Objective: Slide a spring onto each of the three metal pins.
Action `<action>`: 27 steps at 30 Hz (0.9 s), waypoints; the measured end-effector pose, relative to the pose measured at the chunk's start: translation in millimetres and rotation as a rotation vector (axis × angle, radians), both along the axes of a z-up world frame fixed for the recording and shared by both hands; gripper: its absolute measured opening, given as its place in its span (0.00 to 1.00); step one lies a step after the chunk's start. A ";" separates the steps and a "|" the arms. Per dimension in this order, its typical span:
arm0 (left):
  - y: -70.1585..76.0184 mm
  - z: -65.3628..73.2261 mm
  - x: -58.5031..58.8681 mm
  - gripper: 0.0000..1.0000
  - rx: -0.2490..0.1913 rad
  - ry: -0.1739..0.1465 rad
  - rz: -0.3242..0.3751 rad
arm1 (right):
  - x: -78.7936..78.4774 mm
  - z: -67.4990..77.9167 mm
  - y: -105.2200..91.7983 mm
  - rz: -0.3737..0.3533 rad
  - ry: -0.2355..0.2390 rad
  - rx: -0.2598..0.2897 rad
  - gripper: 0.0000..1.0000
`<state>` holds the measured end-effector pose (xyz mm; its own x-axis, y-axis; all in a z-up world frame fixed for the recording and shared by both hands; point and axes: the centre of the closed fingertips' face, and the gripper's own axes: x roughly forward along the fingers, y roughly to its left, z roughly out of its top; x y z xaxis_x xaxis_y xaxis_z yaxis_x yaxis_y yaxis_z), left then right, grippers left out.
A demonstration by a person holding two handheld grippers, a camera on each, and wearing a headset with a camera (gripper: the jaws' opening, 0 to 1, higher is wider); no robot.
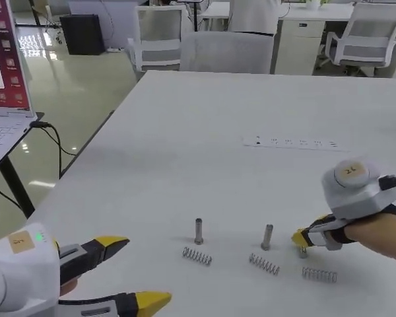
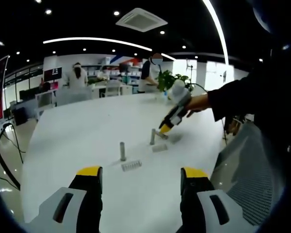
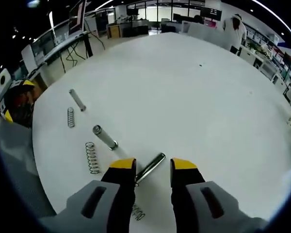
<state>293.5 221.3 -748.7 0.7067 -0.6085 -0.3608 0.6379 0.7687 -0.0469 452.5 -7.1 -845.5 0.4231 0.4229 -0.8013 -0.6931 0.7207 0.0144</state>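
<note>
I am holding my right gripper [image 3: 153,164] with its jaws apart around the rightmost pin [image 3: 157,161], not clamping it. My left gripper [image 2: 141,171] is hovering, jaws spread, over the table [image 1: 218,145], and three springs [image 1: 197,255] are lying just beside the pins [image 1: 198,230].

The far half of the desk [image 1: 204,132] is wide and bare, so there is lots of room to pass. Near the front edge the left pin [image 1: 198,230] and the middle pin [image 1: 267,236] stand up with a gap between them. A spring [image 1: 197,256] lies flat just in front of each. The right gripper [image 1: 300,239] blocks the right side, its jaws apart round the right pin [image 3: 153,167]. Bare desk lies between the left gripper [image 1: 135,274] and the left pin.
</note>
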 end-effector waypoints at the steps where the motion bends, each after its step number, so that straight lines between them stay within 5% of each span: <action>1: -0.3 0.0 -0.1 0.60 0.000 0.001 0.000 | 0.1 -0.5 0.6 -0.002 0.002 0.001 0.26; 16: -1.2 -0.1 -0.8 0.60 0.001 0.004 -0.003 | 1.5 -15.3 -2.0 -0.048 0.041 -0.030 0.21; 27: -1.7 -0.9 -1.2 0.60 0.004 0.007 -0.004 | 2.1 -14.9 3.2 -0.050 0.025 -0.087 0.16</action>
